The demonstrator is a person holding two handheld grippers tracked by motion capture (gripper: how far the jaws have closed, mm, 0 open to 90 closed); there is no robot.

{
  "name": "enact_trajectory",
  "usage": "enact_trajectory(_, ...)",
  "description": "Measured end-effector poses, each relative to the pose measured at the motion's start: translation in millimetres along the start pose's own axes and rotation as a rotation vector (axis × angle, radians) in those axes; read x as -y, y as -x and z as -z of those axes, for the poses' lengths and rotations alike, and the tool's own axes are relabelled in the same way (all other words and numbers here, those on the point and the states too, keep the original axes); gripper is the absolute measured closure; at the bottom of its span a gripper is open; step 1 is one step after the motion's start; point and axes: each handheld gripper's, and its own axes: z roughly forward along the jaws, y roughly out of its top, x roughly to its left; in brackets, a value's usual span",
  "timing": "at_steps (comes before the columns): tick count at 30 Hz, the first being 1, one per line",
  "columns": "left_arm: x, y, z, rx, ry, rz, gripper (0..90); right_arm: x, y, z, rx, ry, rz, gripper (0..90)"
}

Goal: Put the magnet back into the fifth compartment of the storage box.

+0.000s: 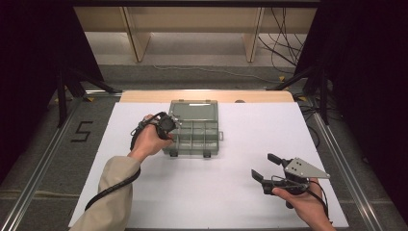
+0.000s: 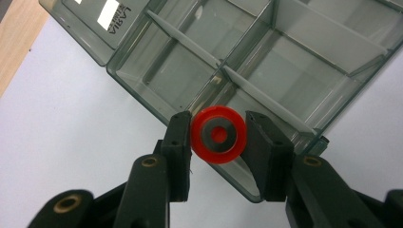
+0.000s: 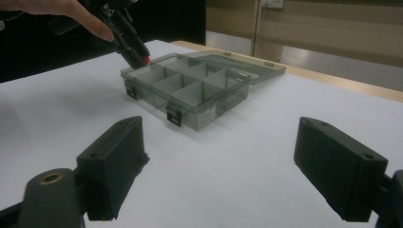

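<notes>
High view: grey-green compartment box (image 1: 195, 134) at mid-table on the white table cover (image 1: 231, 192), hinged lid (image 1: 193, 109) folded back flat on the far side, presumably to leave all compartments open from above; left gripper (image 1: 169, 124) poised over the box's left edge; right gripper (image 1: 269, 167) parked well apart at the near right, seemingly idle. Left gripper view: jaws closed on a red ring with a grey core (image 2: 218, 135), pinched on two opposite sides and held just above the box's near wall, over a corner compartment (image 2: 166, 71); compartments in sight bare, dividers (image 2: 266, 95) upright; white label (image 2: 110, 13) on the lid. Probable reason for the hold: release of the ring into that compartment. Right gripper view: jaws spread wide, nothing between them; box (image 3: 190, 90) farther off, visible compartments apparently without contents; red piece (image 3: 147, 60) at the tip of the left gripper (image 3: 135, 47), at the box's far-left corner.
</notes>
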Motion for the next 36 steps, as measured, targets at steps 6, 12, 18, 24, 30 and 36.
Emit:
enact_trajectory(6,-0.2,1.0,-1.9,0.004,-0.008,-0.012,62.6,-0.2,0.2,0.5,-0.002,-0.006,0.002,18.0)
enact_trajectory(12,0.4,1.4,-4.9,0.003,-0.005,-0.021,62.5,-0.2,0.1,0.4,-0.004,-0.005,0.001,18.0)
enact_trajectory(18,0.0,1.7,-7.0,-0.004,-0.009,-0.044,62.4,-0.2,0.2,0.5,-0.004,-0.007,0.001,18.0)
enact_trajectory(24,0.3,2.0,-8.0,0.002,-0.016,-0.041,62.3,-0.3,-0.2,0.7,-0.006,-0.01,-0.007,18.0)
enact_trajectory(30,0.3,1.6,-9.0,0.004,-0.011,-0.048,62.2,-0.1,0.4,0.7,-0.007,-0.013,-0.002,18.0)
enact_trajectory(36,0.3,2.2,-9.3,0.0,-0.009,-0.049,61.8,0.0,0.4,0.4,-0.01,-0.012,-0.004,18.0)
